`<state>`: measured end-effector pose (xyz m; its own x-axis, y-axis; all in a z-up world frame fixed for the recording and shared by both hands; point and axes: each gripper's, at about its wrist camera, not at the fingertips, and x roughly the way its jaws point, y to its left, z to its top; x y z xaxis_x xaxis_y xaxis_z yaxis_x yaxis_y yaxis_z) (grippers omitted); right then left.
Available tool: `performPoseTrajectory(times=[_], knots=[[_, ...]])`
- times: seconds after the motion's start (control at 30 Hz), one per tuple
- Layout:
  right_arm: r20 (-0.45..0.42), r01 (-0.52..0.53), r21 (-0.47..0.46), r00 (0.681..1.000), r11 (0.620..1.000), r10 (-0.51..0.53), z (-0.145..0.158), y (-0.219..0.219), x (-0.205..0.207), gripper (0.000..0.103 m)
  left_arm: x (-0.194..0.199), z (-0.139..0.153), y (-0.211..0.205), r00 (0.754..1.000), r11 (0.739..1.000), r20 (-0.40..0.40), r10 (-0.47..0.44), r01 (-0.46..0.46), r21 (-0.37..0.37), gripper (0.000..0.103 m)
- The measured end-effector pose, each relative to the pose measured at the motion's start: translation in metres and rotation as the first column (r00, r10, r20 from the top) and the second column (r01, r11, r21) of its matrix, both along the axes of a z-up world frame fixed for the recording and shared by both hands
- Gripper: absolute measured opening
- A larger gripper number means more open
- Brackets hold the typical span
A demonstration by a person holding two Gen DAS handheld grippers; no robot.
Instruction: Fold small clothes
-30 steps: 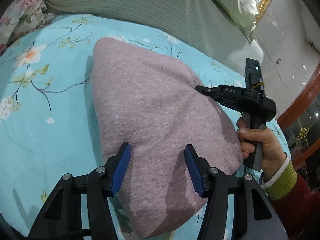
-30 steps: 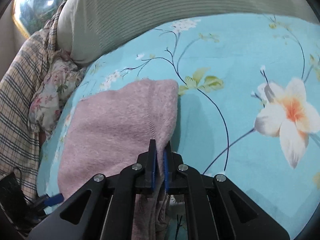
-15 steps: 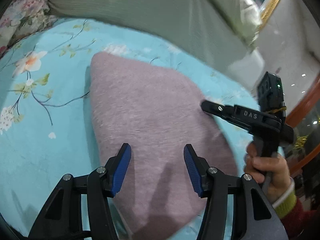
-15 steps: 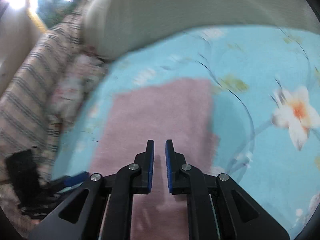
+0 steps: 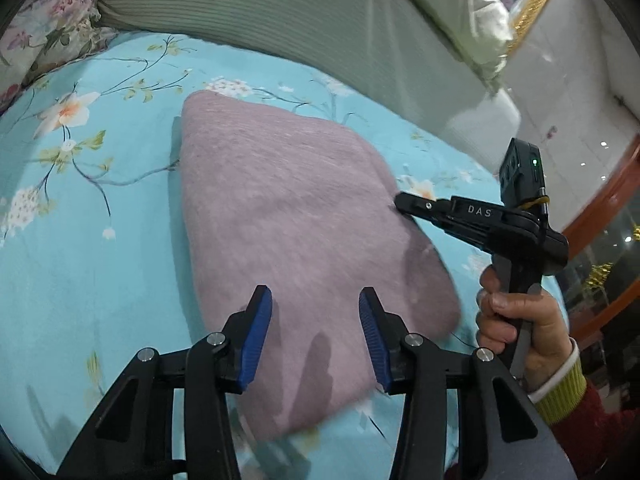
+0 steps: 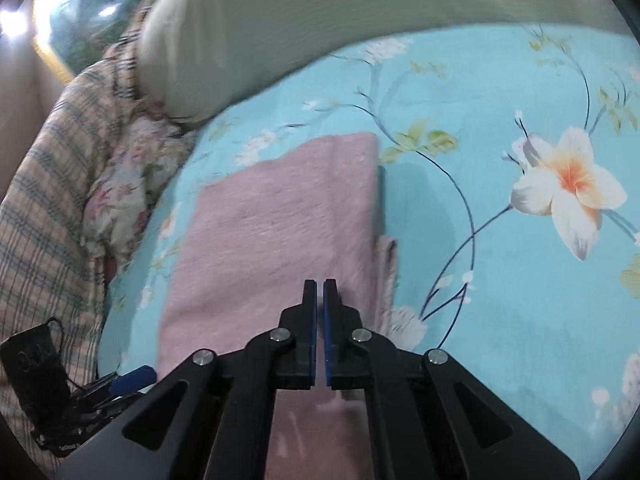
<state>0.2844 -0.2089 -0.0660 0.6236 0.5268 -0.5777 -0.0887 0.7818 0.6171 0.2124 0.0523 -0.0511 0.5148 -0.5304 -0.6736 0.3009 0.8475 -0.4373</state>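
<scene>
The right gripper (image 6: 319, 282) has let go of the pink garment (image 5: 296, 240); a second ago its fingers pinched the edge, now they stand nearly closed with only a sliver of gap and nothing between them, hovering just above the cloth; so that fold looks laid down and finished. The left gripper (image 5: 314, 312) is wide open and empty, the garment spread under and beyond its fingers on the blue floral bedsheet (image 5: 80, 240). The garment lies flat as a folded slab; its long axis runs away from the left fingers toward the striped pillow (image 5: 280, 12), narrowing there.
</scene>
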Motion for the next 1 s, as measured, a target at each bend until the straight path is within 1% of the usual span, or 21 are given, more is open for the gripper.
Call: performPoseTrajectory(times=[0.07,0.1,0.13,0.2,0.27,0.3,0.37,0.4,0.5,0.63,0.7,0.8,0.83,0.87,0.93,0.97,1.0], knots=[[0.023,-0.059,-0.003,0.998,0.998,0.059,0.004,0.015,-0.014,0.004,-0.013,0.001,-0.002,1.0,0.999,-0.002,-0.023,0.023,-0.026,0.046],[0.027,-0.09,-0.019,0.996,0.996,0.09,0.002,0.023,-0.023,0.004,-0.018,0.0,-0.005,0.999,0.999,-0.001,-0.038,0.038,-0.027,0.046],[0.019,-0.108,-0.038,0.994,0.993,0.109,-0.003,0.027,-0.03,0.004,-0.023,-0.003,-0.008,0.999,0.999,-0.003,-0.044,0.044,-0.006,0.046],[-0.025,-0.116,-0.082,0.993,0.99,0.114,-0.02,0.027,-0.043,0.004,-0.028,-0.015,-0.011,0.999,0.997,-0.03,-0.034,0.035,0.063,0.046],[-0.067,-0.089,-0.107,0.994,0.99,0.082,-0.04,0.018,-0.052,0.004,-0.034,-0.026,-0.008,0.998,0.997,-0.058,-0.03,0.034,0.075,0.046],[-0.088,-0.062,-0.085,0.995,0.994,0.055,-0.053,0.007,-0.058,0.003,-0.037,-0.029,-0.006,0.997,0.997,-0.065,-0.028,0.033,0.071,0.046],[-0.086,-0.033,-0.005,0.996,0.999,0.032,-0.063,-0.008,-0.063,0.002,-0.047,-0.032,-0.003,0.998,0.997,-0.061,-0.029,0.034,0.071,0.046],[-0.085,-0.019,0.001,0.996,1.0,0.019,-0.064,-0.012,-0.065,0.002,-0.05,-0.034,-0.003,0.998,0.996,-0.059,-0.028,0.032,0.079,0.046],[-0.078,-0.013,-0.021,0.997,1.0,0.011,-0.064,-0.013,-0.066,0.002,-0.054,-0.04,-0.005,0.998,0.995,-0.064,-0.021,0.027,0.094,0.046],[-0.068,0.001,-0.008,0.998,1.0,-0.001,-0.066,-0.011,-0.068,0.002,-0.056,-0.044,-0.001,0.998,0.998,-0.066,0.005,-0.001,0.066,0.046],[-0.066,0.009,-0.007,0.998,1.0,-0.009,-0.066,-0.014,-0.074,0.002,-0.058,-0.045,-0.001,0.998,0.998,-0.068,0.012,-0.008,0.067,0.046],[-0.07,0.023,-0.035,0.997,0.999,-0.025,-0.06,-0.013,-0.077,0.003,-0.059,-0.039,-0.006,0.996,0.995,-0.082,0.021,-0.012,0.103,0.046],[-0.07,0.026,-0.046,0.997,0.999,-0.029,-0.055,-0.012,-0.081,0.003,-0.06,-0.033,-0.008,0.997,0.994,-0.076,0.021,-0.012,0.111,0.046],[-0.066,0.029,-0.05,0.997,0.998,-0.032,-0.051,-0.011,-0.083,0.003,-0.063,-0.023,-0.008,0.998,0.993,-0.051,0.026,-0.02,0.12,0.046],[-0.036,0.035,-0.057,0.999,0.998,-0.037,-0.037,-0.008,-0.09,0.004,-0.066,-0.005,-0.005,0.998,0.986,0.013,0.063,-0.064,0.152,0.053],[-0.018,0.04,-0.065,0.999,0.997,-0.041,-0.03,-0.007,-0.092,0.004,-0.065,0.004,-0.003,0.994,0.977,0.044,0.104,-0.11,0.182,0.063],[0.008,0.045,-0.079,0.999,0.996,-0.044,-0.022,-0.005,-0.092,0.004,-0.062,0.008,-0.001,0.988,0.966,0.064,0.138,-0.148,0.21,0.066]])
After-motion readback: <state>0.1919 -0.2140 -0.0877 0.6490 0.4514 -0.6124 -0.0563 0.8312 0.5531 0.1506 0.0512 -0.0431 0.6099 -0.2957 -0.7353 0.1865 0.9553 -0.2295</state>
